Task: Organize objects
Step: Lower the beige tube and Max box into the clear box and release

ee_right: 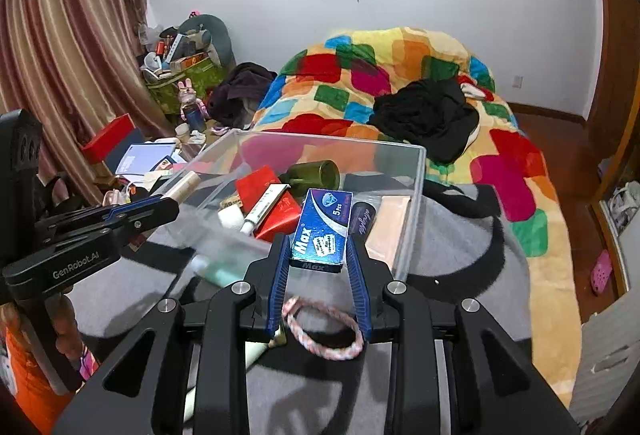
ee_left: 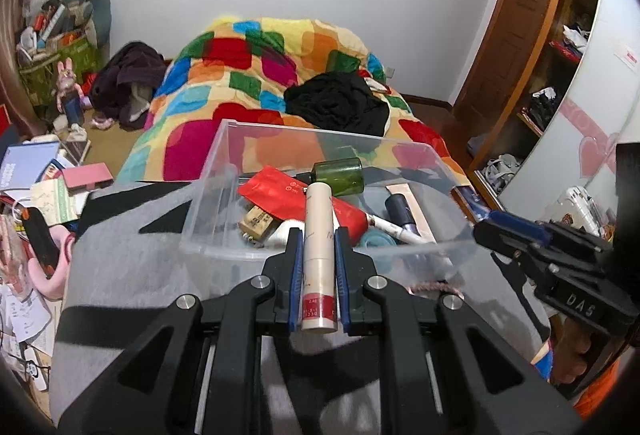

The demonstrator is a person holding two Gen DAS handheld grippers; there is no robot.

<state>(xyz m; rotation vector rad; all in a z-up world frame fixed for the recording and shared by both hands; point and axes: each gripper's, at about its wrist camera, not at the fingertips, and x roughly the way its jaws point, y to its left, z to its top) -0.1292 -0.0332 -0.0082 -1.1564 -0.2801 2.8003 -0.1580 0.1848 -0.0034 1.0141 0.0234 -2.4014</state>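
Observation:
My left gripper (ee_left: 318, 235) is shut on a cream tube with a red label (ee_left: 318, 247), held lengthwise above the near wall of a clear plastic bin (ee_left: 224, 163). My right gripper (ee_right: 318, 241) is shut on a small blue "Max" box (ee_right: 322, 229), held over the bin's (ee_right: 416, 203) near edge. In the bin lie a red pouch (ee_left: 280, 191), a green glass bottle (ee_left: 338, 175), a white tube (ee_right: 262, 211) and several other small items. A pink braided cord loop (ee_right: 320, 331) lies on the grey cloth below the right gripper. Each gripper shows at the edge of the other's view.
The bin stands on a grey and black cloth (ee_left: 132, 247) at the foot of a bed with a colourful quilt (ee_left: 248, 75) and black clothing (ee_left: 340, 103). Books, boxes and clutter (ee_left: 44, 179) crowd the left. A wooden wardrobe (ee_left: 532, 47) stands right.

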